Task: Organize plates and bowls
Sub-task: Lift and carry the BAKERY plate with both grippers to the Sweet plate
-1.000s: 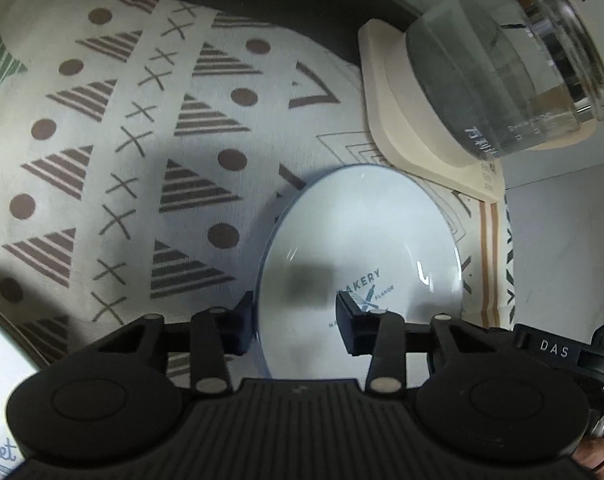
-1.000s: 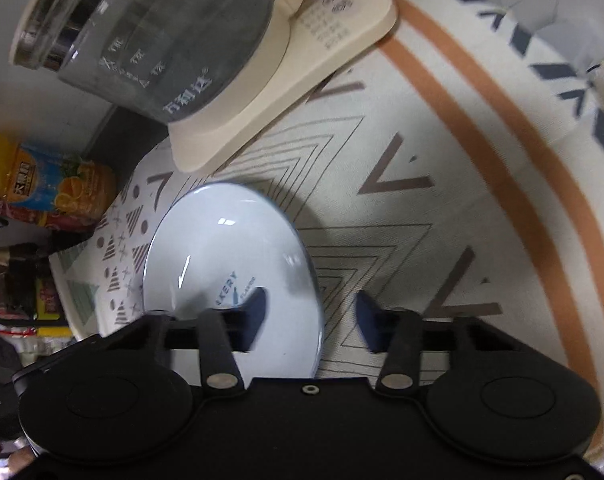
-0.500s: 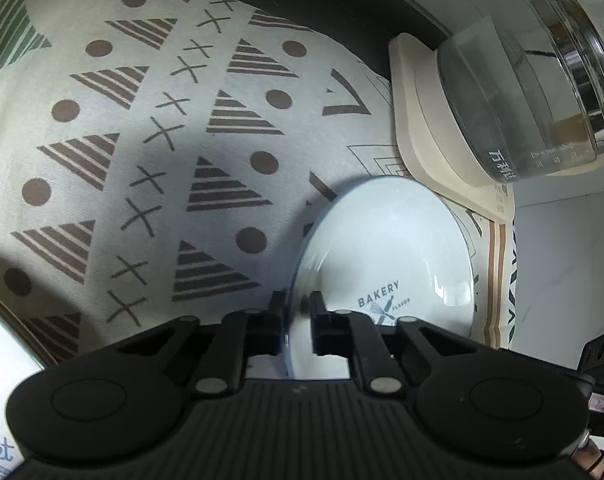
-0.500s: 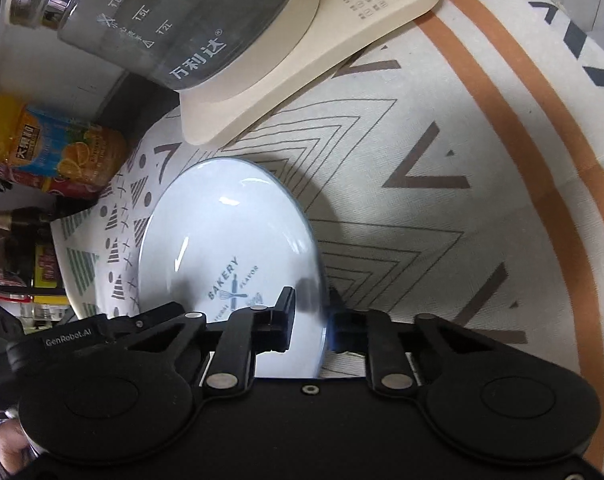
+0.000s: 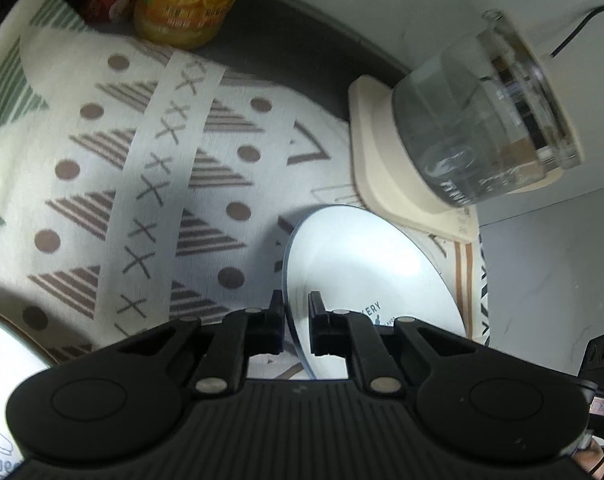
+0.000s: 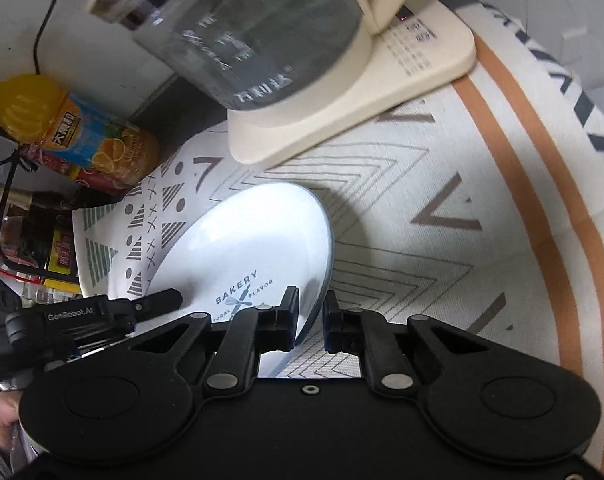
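Left gripper (image 5: 296, 312) & right gripper (image 6: 311, 312) each pinch plate (image 6: 242, 248) rim.
Lift level, both sides together; mind kettle (image 6: 262, 28).

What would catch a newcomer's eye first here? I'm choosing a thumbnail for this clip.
Probably the white plate printed BAKERY, tilted above the patterned cloth with both tongs clamped on its rim: the left tongs on one edge, the right tongs on the opposite one. Next, the glass kettle on its cream base just behind the plate, and the orange juice bottle at the cloth's far edge.
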A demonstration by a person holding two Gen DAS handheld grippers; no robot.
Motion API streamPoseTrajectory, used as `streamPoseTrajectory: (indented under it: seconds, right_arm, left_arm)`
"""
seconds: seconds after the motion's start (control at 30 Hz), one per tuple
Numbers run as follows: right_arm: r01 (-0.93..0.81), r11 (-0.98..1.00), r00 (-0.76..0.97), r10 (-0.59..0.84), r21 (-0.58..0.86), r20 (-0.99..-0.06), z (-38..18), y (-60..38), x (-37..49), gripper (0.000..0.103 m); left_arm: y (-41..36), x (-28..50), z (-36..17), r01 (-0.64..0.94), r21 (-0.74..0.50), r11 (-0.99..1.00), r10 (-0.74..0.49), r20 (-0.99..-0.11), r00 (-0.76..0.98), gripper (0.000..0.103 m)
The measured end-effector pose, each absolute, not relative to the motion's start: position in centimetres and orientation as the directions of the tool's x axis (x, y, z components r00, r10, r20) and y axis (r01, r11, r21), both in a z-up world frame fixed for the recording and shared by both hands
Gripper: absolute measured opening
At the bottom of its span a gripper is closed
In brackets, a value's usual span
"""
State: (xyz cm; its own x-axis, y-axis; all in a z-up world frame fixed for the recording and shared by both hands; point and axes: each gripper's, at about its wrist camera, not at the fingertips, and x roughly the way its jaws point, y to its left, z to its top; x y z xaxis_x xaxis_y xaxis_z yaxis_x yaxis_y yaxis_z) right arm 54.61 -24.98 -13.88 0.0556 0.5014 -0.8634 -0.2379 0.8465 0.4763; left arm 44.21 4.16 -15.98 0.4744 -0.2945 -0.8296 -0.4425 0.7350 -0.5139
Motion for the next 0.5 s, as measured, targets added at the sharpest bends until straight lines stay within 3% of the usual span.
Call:
streamPoseTrajectory:
  seconds: [0.5]
  right_arm:
    - [-0.343, 0.811, 0.126, 0.540, 0.474, -0.832, -9.1, -23.6, 53.7, 0.013]
  left_arm:
    - [5.9, 42.2, -11.5, -0.412, -0.557, 0.721, -0.271, -0.774, 0.572, 0.009]
